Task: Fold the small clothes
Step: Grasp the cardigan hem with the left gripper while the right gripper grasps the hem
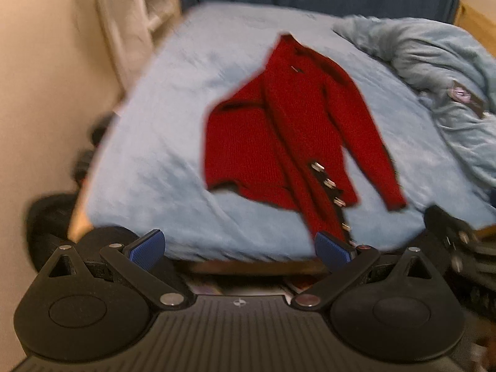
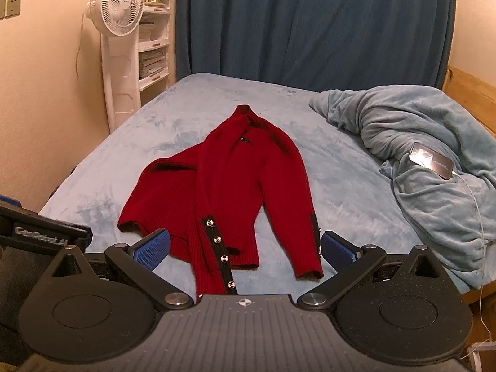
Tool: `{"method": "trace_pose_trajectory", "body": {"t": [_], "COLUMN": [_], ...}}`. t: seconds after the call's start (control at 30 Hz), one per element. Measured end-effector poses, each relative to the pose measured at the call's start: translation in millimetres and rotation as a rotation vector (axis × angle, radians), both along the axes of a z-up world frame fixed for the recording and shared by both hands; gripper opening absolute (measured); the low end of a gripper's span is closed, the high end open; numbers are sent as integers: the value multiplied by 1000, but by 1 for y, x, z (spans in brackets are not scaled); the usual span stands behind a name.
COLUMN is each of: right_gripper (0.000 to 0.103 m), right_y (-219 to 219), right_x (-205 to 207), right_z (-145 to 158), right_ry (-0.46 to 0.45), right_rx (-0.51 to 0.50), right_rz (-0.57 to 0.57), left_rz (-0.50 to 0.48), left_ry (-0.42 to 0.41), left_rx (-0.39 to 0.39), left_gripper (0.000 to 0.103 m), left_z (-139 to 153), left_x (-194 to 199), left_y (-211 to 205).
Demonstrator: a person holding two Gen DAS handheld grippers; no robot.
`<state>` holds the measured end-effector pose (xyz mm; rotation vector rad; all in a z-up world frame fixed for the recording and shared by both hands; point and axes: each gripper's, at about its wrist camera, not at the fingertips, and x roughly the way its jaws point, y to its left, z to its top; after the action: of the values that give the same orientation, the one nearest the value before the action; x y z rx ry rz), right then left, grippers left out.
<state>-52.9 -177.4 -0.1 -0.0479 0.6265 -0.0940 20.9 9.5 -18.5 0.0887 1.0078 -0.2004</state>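
Observation:
A small red knit cardigan with a black button band and silver buttons lies spread on the light blue bed, collar away from me, hem near the front edge. The left wrist view is blurred; there the cardigan lies skewed, right of centre. My right gripper hangs open just above the hem, its blue pads either side of the button band, holding nothing. My left gripper is open too, at the bed's front edge, below and left of the hem. Part of the left gripper's body shows at the right view's left edge.
A crumpled blue-grey blanket is heaped on the bed's right side with a phone and its white cable on top. A white standing fan and shelves stand at the left wall. Dark blue curtains hang behind.

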Motion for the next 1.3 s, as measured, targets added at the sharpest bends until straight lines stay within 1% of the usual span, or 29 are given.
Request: {"method": "trace_pose_trajectory", "body": {"t": [0.1, 0.17, 0.23, 0.3, 0.4, 0.47, 0.5, 0.53, 0.57, 0.63, 0.7, 0.73, 0.8, 0.83, 0.9, 0.93, 1.0, 1.03, 1.07, 1.1, 1.13, 1.17, 1.2, 1.23, 1.27, 1.3], "right_gripper": [102, 102, 102, 102, 102, 102, 102, 102, 102, 102, 102, 102, 102, 102, 102, 102, 102, 102, 102, 101, 98, 73, 8, 10, 7, 7], "right_y": [-13, -27, -45, -66, -102, -129, -142, -156, -169, -192, -211, -219, -232, -239, -245, -247, -245, -244, -243, -242, -241, -239, -237, -234, -230, -226], "right_x": [12, 22, 38, 58, 99, 137, 157, 179, 202, 250, 299, 326, 376, 404, 450, 473, 505, 519, 531, 542, 552, 558, 561, 561, 556, 547], "right_z": [-4, -7, -14, -23, -43, -61, -71, -80, -89, -101, -110, -114, -123, -129, -143, -151, -164, -172, -179, -185, -193, -197, -200, -199, -193, -181], "right_ry": [-1, 8, 28, 39, 65, 98, 107, 107, 105, 94, 91, 91, 103, 124, 173, 196, 215, 236, 257, 272, 283, 289, 295, 310, 297, 252], "right_rx": [22, 51, 80, 102, 136, 151, 160, 171, 177, 202, 227, 242, 278, 302, 337, 342, 338, 336, 338, 343, 352, 363, 371, 360, 333, 299], "right_rz": [-40, -74, -118, -166, -205, -216, -220, -223, -234, -239, -233, -236, -236, -246, -256, -268, -285, -286, -286, -290, -289, -279, -257, -230, -226, -219], "left_rz": [-20, -7, 12, 20, -47, -97, -109, -117, -125, -120, -97, -73, -37, -37, -55, -61, -83, -98, -108, -114, -104, -79, -53, -37, -34, -29], "left_ry": [113, 175, 207, 177, 85, 48, 26, 7, -10, -2, 12, 16, 40, 56, 119, 150, 215, 233, 227, 209, 193, 178, 157, 128, 94, 65], "left_rx": [-80, -79, -59, -32, 56, 107, 136, 150, 152, 143, 137, 146, 160, 150, 113, 105, 104, 113, 128, 139, 143, 124, 96, 74, 71, 77], "left_gripper": [103, 103, 103, 103, 103, 103, 103, 103, 103, 103, 103, 103, 103, 103, 103, 103, 103, 94, 82, 46, 10, 9, 8, 8, 8, 8], "left_z": [-17, -30, -39, -42, -45, -51, -55, -59, -64, -75, -88, -95, -111, -118, -135, -143, -161, -167, -171, -171, -169, -164, -156, -146, -132, -119], "left_x": [12, 22, 39, 57, 101, 141, 167, 188, 217, 271, 324, 350, 401, 422, 459, 472, 491, 495, 497, 497, 496, 494, 491, 488, 483, 482], "left_y": [5, 6, 7, 8, -9, -24, -34, -42, -52, -70, -87, -95, -113, -121, -138, -144, -159, -165, -170, -174, -174, -169, -163, -156, -147, -143]}}
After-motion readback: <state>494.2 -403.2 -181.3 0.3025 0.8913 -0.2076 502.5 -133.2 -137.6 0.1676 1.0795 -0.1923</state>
